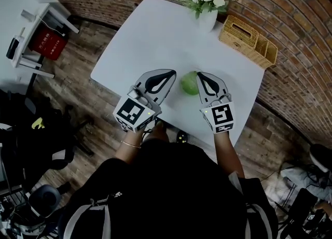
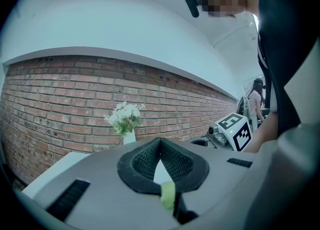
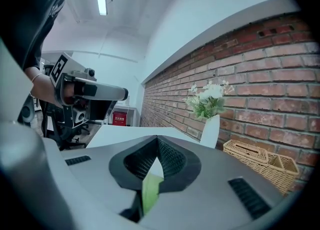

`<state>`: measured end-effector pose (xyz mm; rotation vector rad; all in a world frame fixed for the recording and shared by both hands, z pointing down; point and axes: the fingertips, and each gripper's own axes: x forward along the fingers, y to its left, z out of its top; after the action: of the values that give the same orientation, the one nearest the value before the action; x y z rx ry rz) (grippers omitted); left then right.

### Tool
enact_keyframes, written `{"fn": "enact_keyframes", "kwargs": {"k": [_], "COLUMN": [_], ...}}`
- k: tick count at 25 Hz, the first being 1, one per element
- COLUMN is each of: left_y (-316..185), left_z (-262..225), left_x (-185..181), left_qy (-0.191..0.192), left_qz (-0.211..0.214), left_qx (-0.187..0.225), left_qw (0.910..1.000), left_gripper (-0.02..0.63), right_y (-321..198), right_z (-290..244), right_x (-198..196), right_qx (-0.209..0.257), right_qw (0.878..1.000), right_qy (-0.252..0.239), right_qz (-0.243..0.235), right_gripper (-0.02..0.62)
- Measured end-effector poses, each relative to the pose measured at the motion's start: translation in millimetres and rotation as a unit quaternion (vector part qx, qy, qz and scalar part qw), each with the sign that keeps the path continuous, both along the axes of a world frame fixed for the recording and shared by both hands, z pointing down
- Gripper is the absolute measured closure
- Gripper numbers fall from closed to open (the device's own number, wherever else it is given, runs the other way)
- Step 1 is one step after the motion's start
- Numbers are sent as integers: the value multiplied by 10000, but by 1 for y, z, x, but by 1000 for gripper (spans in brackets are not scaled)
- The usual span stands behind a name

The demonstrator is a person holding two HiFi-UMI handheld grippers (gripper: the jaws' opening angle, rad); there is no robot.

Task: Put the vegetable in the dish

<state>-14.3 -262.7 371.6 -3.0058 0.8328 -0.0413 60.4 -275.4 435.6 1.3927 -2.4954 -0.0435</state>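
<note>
Left claw and right claw are closed, empty, beside the green vegetable on the desk. One claw should be opened wide before gripping; no dish is seen.

A white worktop stands on a wooden plank floor. A white vase of pale flowers sits at its far edge. Just right of the vase lies a wicker box, with an open wicker holder touching it further right. Well nearer than the vase, towards the near edge, lies a round green vegetable.
</note>
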Motion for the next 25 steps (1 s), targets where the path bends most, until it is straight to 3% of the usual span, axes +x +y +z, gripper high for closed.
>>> {"fn": "enact_keyframes", "kwargs": {"k": [25], "left_y": [33], "left_z": [-9], "left_x": [31], "left_qy": [-38], "left_qz": [217], "left_qx": [133], "left_qw": [9997], "left_gripper": [604], "right_y": [41], "right_z": [-66], "right_x": [20], "right_qx": [683], "right_qw": [9969], "right_qy": [-396], "right_qz": [37], "right_gripper": [588]}}
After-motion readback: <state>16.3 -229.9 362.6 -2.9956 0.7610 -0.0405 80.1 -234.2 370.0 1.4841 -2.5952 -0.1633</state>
